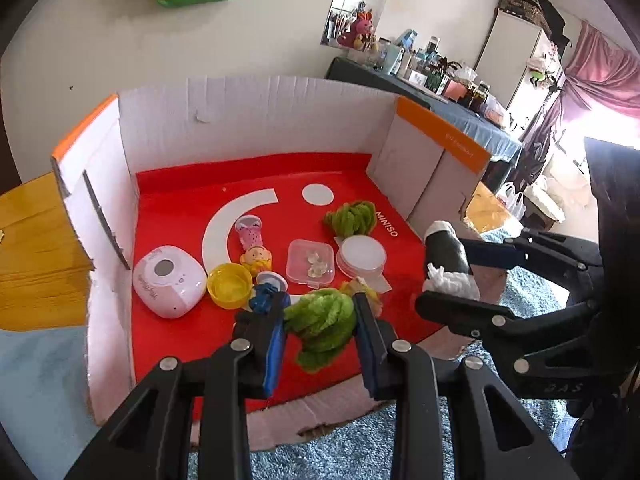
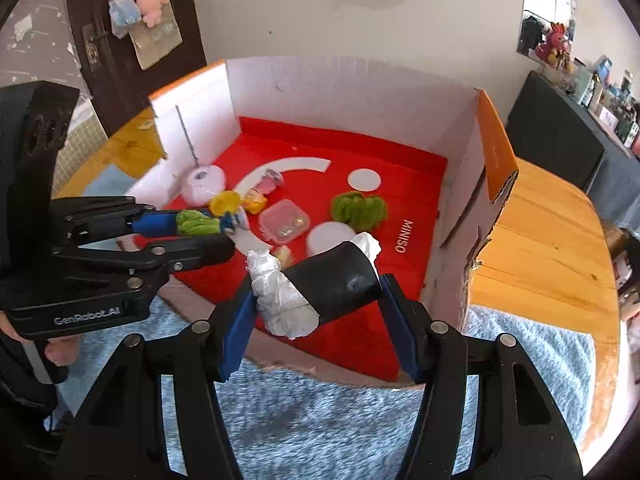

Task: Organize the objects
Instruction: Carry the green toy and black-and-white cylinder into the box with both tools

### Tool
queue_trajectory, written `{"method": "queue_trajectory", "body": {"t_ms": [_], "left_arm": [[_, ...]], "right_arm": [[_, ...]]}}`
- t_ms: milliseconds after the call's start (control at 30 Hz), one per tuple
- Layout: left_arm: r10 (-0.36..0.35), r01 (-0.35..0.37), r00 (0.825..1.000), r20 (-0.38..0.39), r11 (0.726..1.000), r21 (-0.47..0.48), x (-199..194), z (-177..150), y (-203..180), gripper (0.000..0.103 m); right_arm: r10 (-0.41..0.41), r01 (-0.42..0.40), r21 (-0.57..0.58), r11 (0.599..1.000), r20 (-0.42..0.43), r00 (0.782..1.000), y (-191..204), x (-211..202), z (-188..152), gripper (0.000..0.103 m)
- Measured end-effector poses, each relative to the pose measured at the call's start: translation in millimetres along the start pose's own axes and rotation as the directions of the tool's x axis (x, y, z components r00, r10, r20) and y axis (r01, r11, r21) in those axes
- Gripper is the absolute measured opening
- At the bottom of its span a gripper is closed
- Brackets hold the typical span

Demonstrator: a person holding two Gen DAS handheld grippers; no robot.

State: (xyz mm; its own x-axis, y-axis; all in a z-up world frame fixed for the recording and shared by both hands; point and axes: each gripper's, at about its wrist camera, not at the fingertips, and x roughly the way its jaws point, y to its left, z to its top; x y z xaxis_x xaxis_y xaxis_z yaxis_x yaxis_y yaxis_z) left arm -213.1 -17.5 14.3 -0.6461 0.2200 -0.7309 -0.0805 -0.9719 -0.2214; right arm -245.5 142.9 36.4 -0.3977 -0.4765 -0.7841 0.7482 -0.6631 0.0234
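My left gripper [image 1: 320,320] is shut on a fuzzy green bundle [image 1: 322,326] and holds it over the front of the red-floored cardboard box [image 1: 180,220]; it also shows in the right wrist view [image 2: 196,222]. My right gripper [image 2: 316,292] is shut on a black roll stuffed with white plastic [image 2: 336,280], held above the box's front edge; the roll shows in the left wrist view [image 1: 446,252]. A second green bundle [image 1: 350,218] lies on the red floor.
In the box lie a white-pink device [image 1: 168,280], a yellow lid [image 1: 229,285], a pink doll [image 1: 254,246], a clear plastic case [image 1: 311,261], a white round lid [image 1: 362,254] and a blue-white item [image 1: 266,290]. A wooden table [image 2: 540,240] and blue carpet [image 2: 320,420] surround it.
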Motion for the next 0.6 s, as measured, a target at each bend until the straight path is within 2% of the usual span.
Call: {"method": "queue_trajectory", "body": {"t_ms": [333, 600], "left_arm": [[0.000, 0.000, 0.999, -0.049, 1.000, -0.002, 16.6, -0.6, 5.6, 0.033], [0.016, -0.017, 0.998, -0.060, 1.000, -0.019, 23.1, 0.7, 14.9, 0.033]], "right_arm": [[-0.014, 0.012, -0.024, 1.000, -0.080, 0.997, -0.4, 24.9, 3.3, 0.058], [-0.020, 0.018, -0.021, 1.000, -0.094, 0.995, 0.6, 30.8, 5.5, 0.058]]}}
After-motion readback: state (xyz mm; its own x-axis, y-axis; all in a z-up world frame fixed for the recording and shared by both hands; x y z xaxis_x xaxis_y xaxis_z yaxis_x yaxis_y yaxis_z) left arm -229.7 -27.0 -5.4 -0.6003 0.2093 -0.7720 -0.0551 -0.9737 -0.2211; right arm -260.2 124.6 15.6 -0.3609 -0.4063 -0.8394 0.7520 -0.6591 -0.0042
